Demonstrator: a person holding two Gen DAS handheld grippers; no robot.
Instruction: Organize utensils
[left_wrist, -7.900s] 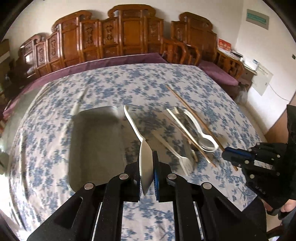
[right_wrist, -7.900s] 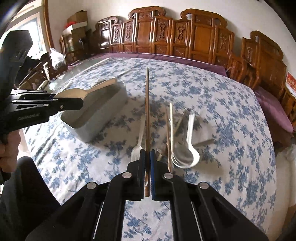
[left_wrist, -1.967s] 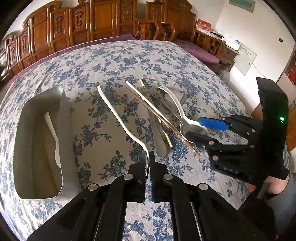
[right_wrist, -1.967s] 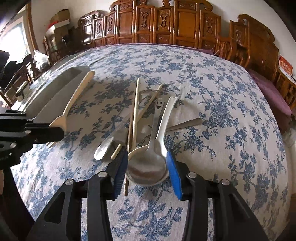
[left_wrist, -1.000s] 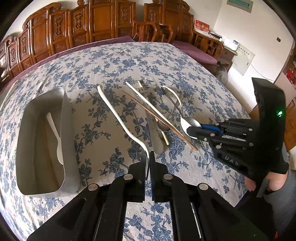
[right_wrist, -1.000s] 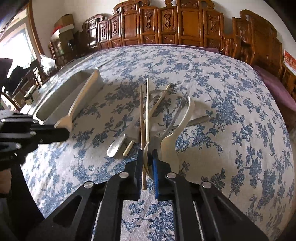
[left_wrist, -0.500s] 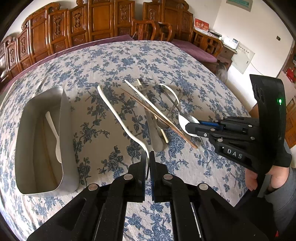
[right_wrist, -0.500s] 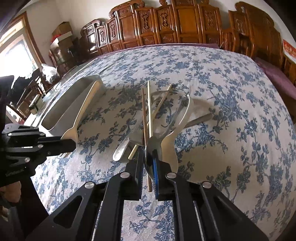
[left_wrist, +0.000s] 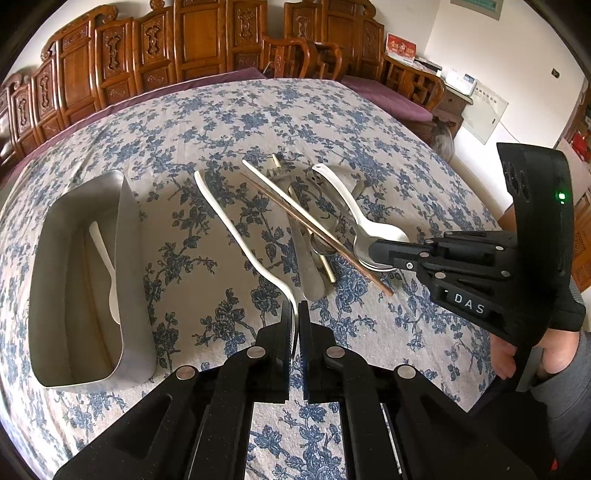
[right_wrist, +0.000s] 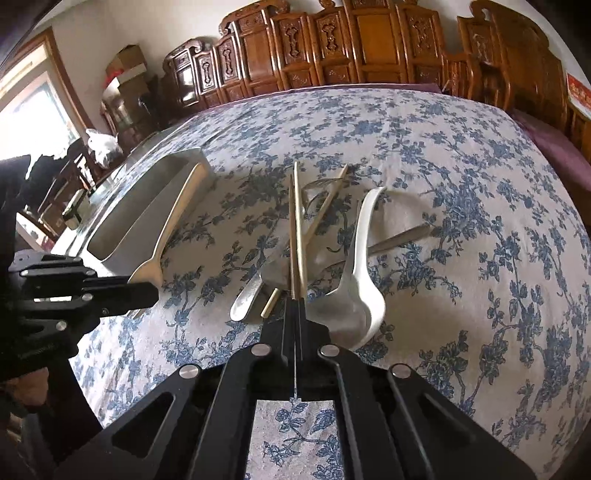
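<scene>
The left gripper (left_wrist: 297, 314) is clenched on the bowl end of a long cream plastic serving spoon (left_wrist: 236, 229), whose handle runs away over the blue-flowered tablecloth (left_wrist: 207, 288). Its likely next move is to the rectangular steel tin (left_wrist: 127, 229) just to the left. The spoon should probably be swung lengthwise along the tin and lowered beside the small white spoon (left_wrist: 105, 258) already inside before it is let go. The right gripper (right_wrist: 295, 306) has just been closing and its jaws now stand pressed together at the near edge of the heap. Whether anything thin is pinched between them cannot be told, so it should reopen and reseat before lifting. The right view shows the bare slit between the jaws, the paired wooden chopsticks (right_wrist: 295, 229) ending just ahead, and the white ceramic soup spoon (right_wrist: 360, 258) lying free beside them. Only the left view looks down into the tin and shows a steel spoon bowl (left_wrist: 360, 243) at those tips.
</scene>
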